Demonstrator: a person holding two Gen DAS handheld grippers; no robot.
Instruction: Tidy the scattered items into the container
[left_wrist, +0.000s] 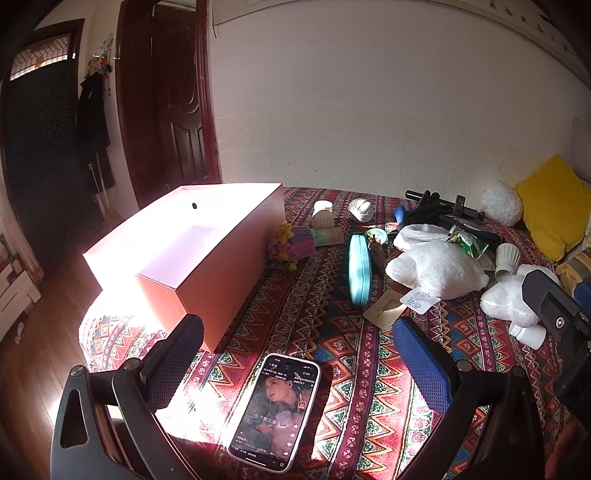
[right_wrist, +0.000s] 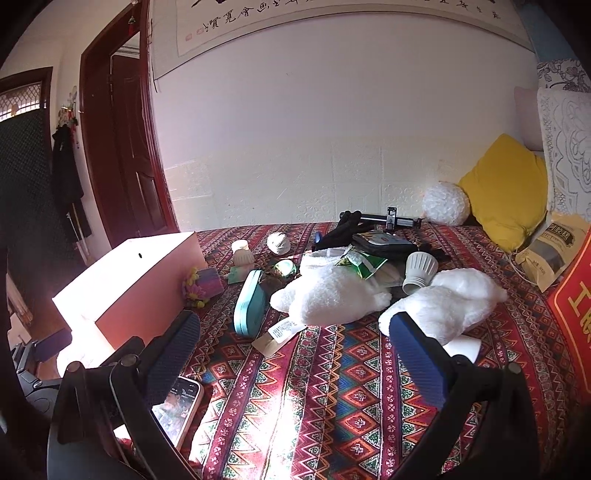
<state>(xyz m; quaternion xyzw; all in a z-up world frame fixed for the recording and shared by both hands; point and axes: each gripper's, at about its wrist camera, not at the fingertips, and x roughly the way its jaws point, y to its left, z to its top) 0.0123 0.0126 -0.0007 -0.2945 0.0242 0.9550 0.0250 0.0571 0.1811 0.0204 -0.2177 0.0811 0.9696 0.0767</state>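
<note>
An open pink box (left_wrist: 207, 254) stands at the left on the patterned bedspread (left_wrist: 332, 332); it also shows in the right wrist view (right_wrist: 122, 284). Scattered beside it lie a teal case (left_wrist: 359, 271), white plush pieces (left_wrist: 439, 267), a green snack bag (left_wrist: 467, 243), a white bulb (left_wrist: 506, 260), a colourful flower toy (left_wrist: 291, 247) and a black tripod (left_wrist: 443, 210). My left gripper (left_wrist: 299, 354) is open and empty, above a lit phone (left_wrist: 277, 410). My right gripper (right_wrist: 295, 350) is open and empty, short of the teal case (right_wrist: 249, 306) and plush (right_wrist: 332, 295).
A yellow pillow (right_wrist: 506, 192), a paper bag (right_wrist: 550, 254) and a red carton (right_wrist: 576, 314) sit at the right. A white wall runs behind the bed. A dark door (left_wrist: 170, 103) and wooden floor (left_wrist: 40, 343) lie to the left. The right gripper's body (left_wrist: 557, 314) shows at right.
</note>
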